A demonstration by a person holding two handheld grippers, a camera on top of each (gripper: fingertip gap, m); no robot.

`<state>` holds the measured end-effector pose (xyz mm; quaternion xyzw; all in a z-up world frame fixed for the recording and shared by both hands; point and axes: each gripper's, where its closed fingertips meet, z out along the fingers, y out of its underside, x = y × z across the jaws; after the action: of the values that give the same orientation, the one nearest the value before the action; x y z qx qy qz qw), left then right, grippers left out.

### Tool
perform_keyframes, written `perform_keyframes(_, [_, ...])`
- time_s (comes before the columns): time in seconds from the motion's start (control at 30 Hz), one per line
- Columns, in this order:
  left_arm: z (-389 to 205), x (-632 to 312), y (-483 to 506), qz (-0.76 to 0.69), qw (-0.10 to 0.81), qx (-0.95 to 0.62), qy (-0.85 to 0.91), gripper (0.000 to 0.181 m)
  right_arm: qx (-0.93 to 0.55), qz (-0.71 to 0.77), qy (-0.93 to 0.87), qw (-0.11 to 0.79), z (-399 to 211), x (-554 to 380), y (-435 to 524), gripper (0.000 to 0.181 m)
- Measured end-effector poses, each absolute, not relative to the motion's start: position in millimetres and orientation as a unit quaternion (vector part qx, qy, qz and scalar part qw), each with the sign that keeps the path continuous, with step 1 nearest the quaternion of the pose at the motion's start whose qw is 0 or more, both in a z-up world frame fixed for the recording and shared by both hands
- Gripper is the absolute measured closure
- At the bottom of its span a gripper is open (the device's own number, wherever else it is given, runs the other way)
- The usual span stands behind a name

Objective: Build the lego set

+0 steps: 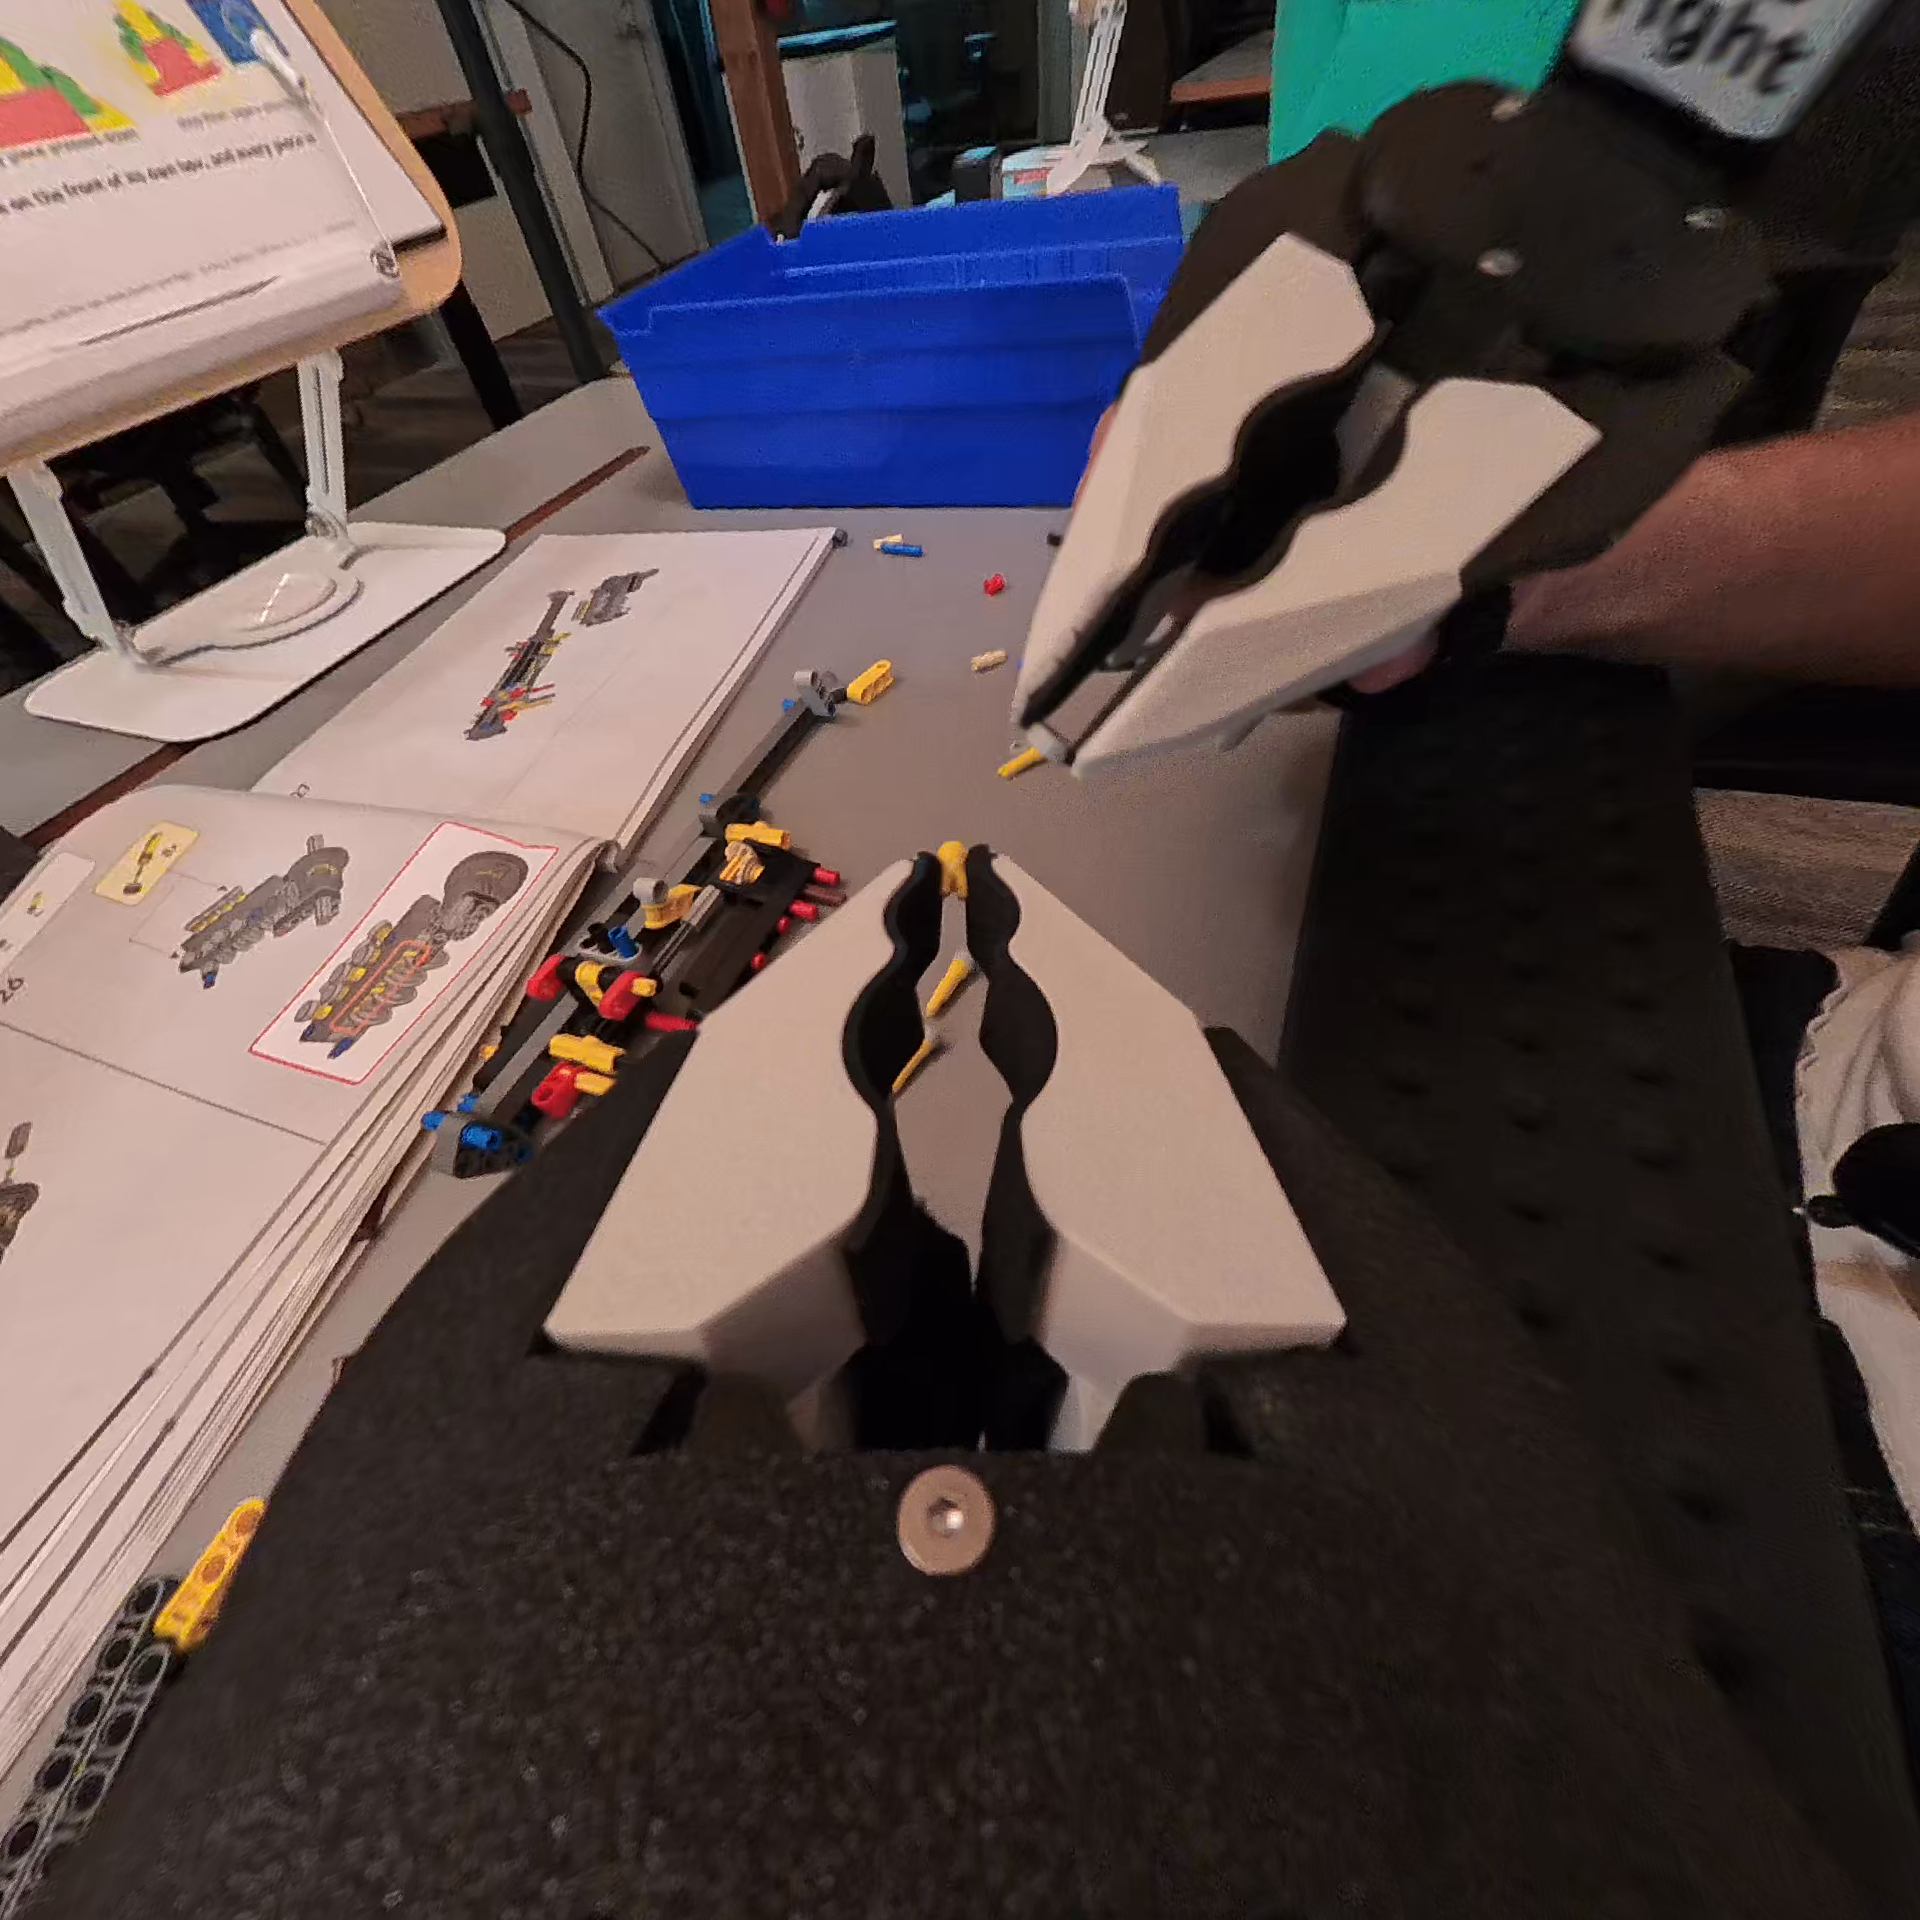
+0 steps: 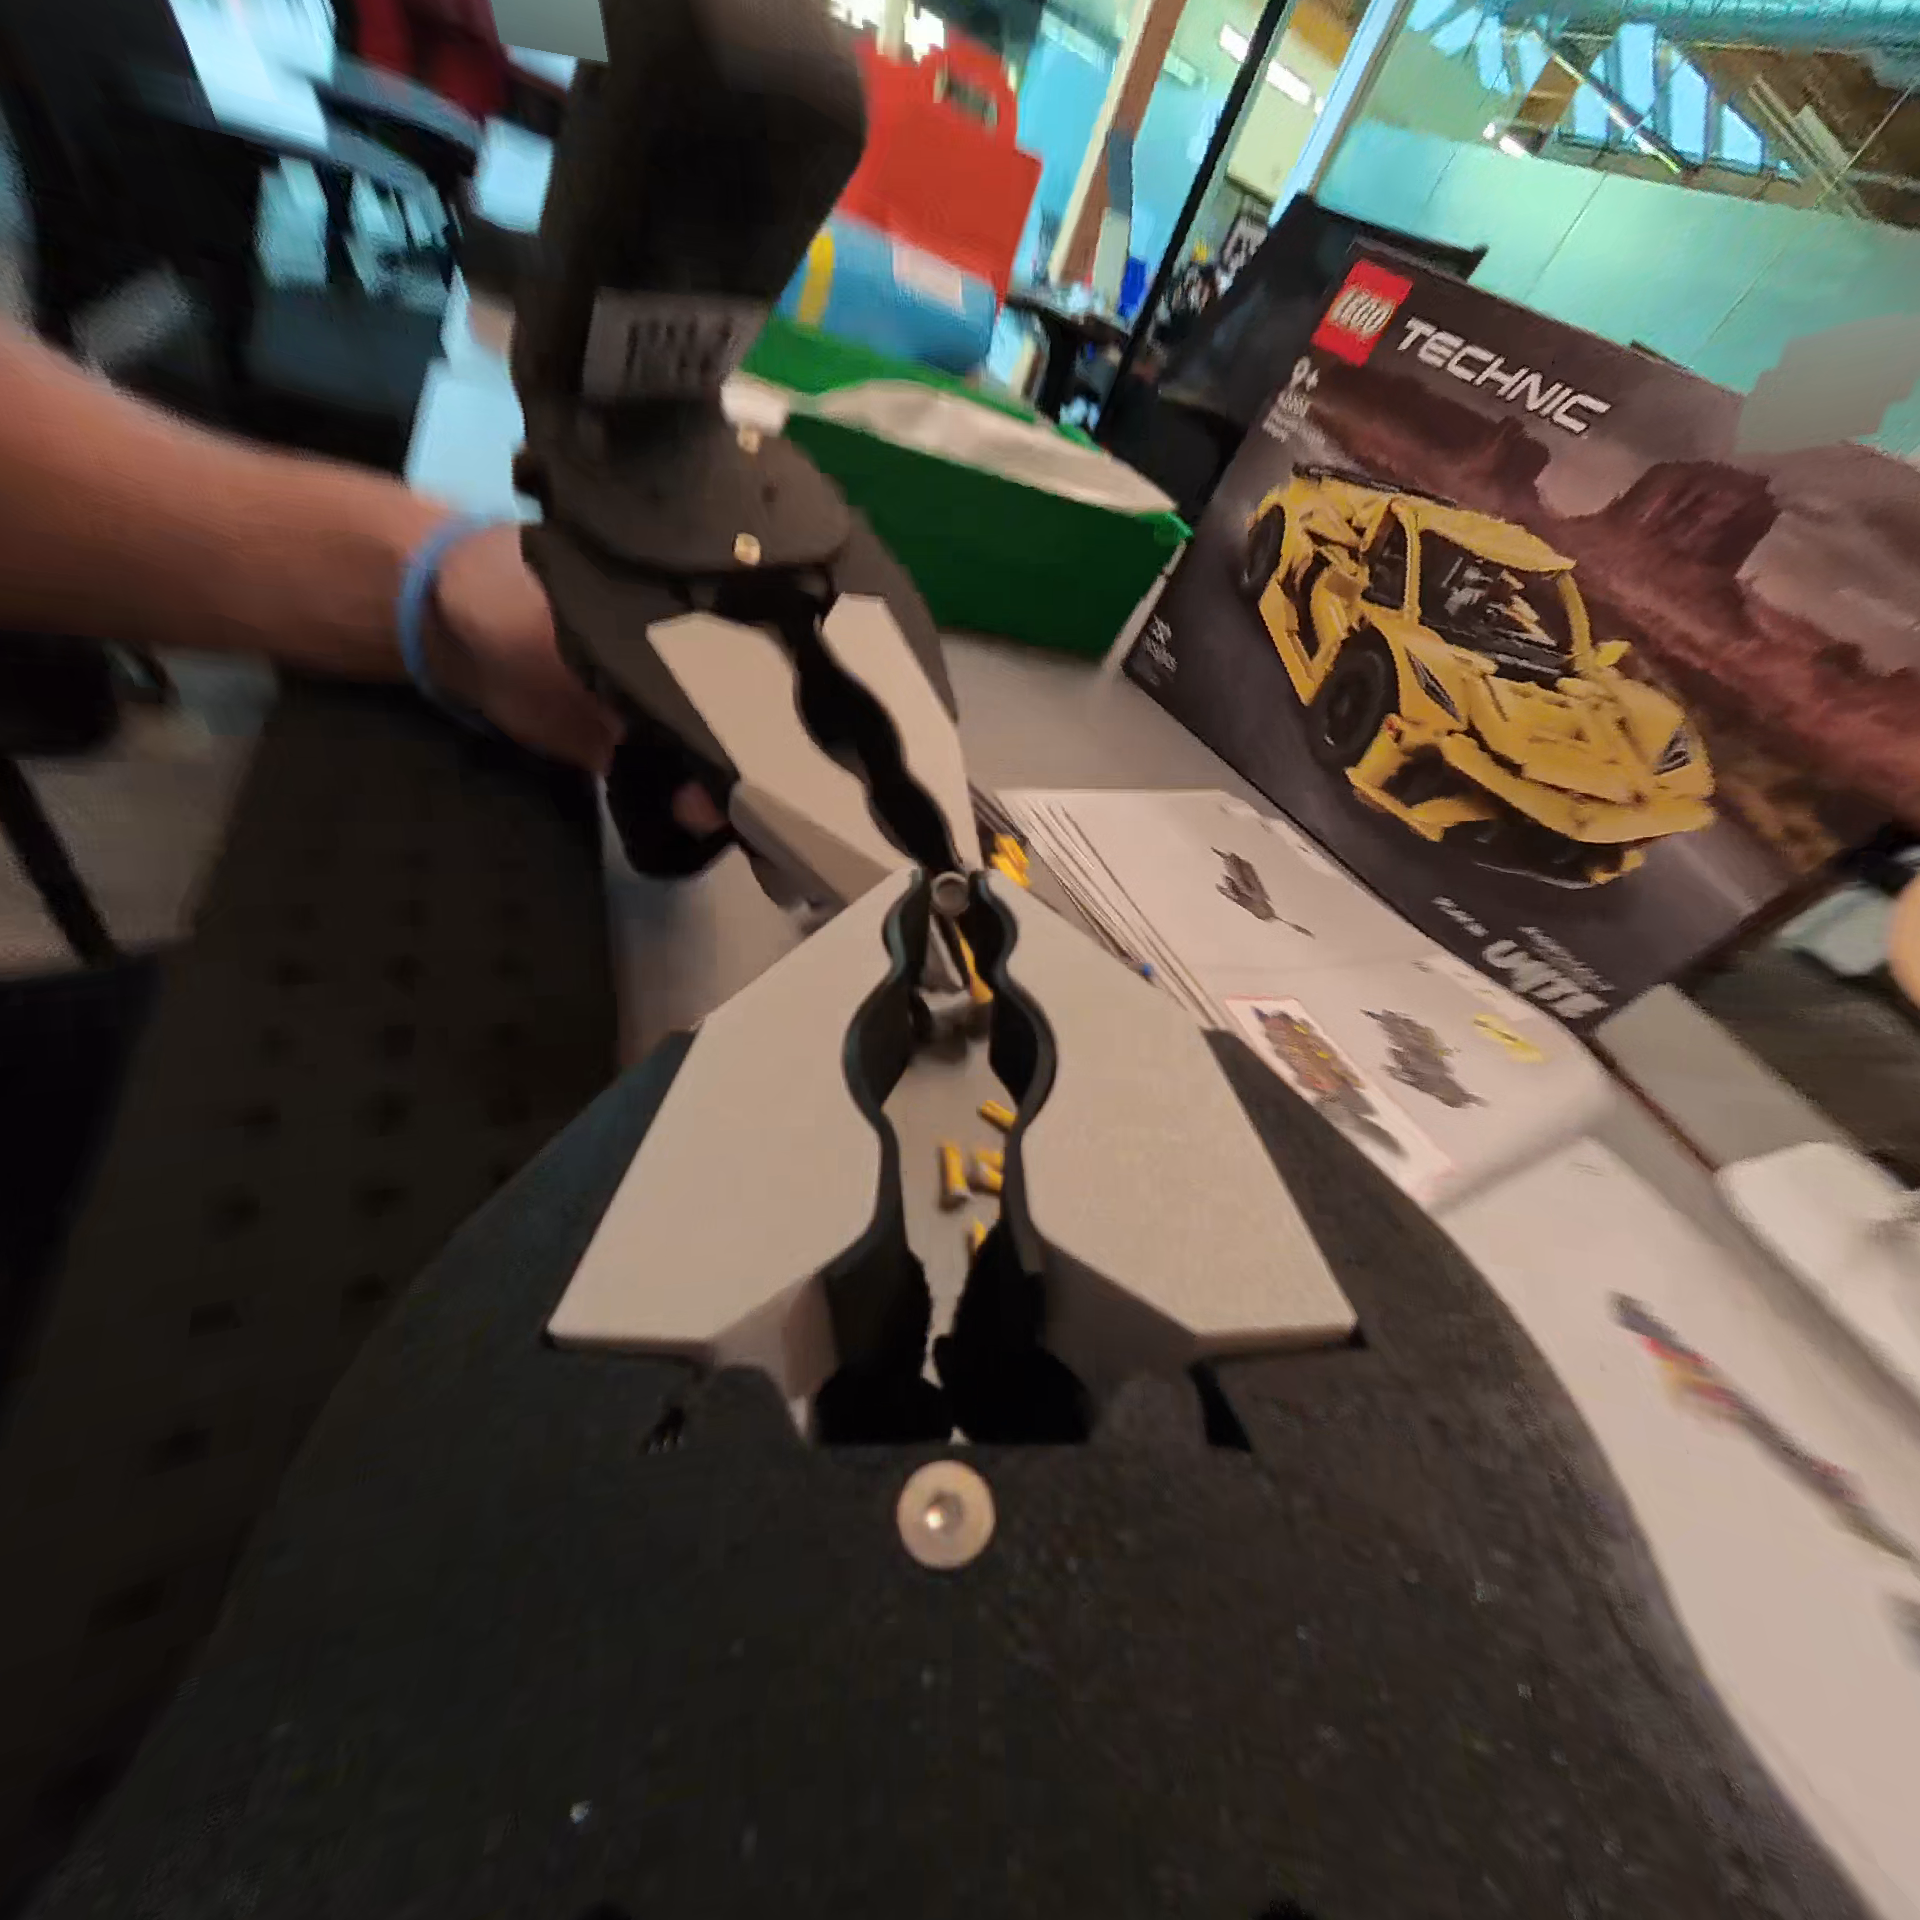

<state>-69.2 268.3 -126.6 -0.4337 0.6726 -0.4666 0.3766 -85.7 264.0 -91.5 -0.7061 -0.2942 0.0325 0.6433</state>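
My left gripper [image 1: 951, 860] is shut on a small yellow piece [image 1: 952, 871] just above the grey table. My right gripper [image 1: 1044, 746] comes in from the upper right, shut on a small grey connector with a yellow pin [image 1: 1023, 762]. In the right wrist view my right gripper [image 2: 948, 885] pinches the grey connector [image 2: 948, 891], and the left gripper [image 2: 961, 847] meets it tip to tip from the upper left. The partly built black, yellow and red assembly [image 1: 665, 966] lies left of my left gripper, beside the open instruction book [image 1: 312, 966].
A blue bin [image 1: 894, 353] stands at the back. A second booklet [image 1: 582, 665] and a stand with a page [image 1: 177, 260] are on the left. Loose small pieces [image 1: 873, 681] dot the table; yellow pins [image 2: 966, 1164] lie under my right gripper. The set's box [image 2: 1507, 644] and a green bin [image 2: 987, 530] stand behind. My two grippers' fingertips are within a few centimetres of each other.
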Motion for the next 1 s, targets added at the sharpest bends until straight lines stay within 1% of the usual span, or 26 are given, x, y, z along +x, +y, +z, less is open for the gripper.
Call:
perform_keyframes(0.1, [-120,-71,267,-0.485,0.374,-0.431,0.662,0.177,-0.710,0.069,-0.273,0.646,-89,-83,265,0.175])
perform_keyframes(0.27, [-115,-73,264,-0.503,0.367,-0.422,0.659,0.177,-0.728,0.048,-0.284,0.622,-105,-80,268,0.174])
perform_keyframes(1.0, [-112,-78,256,-0.527,0.346,-0.404,0.663,0.177,-0.734,0.076,-0.290,0.609,-113,-79,265,0.174])
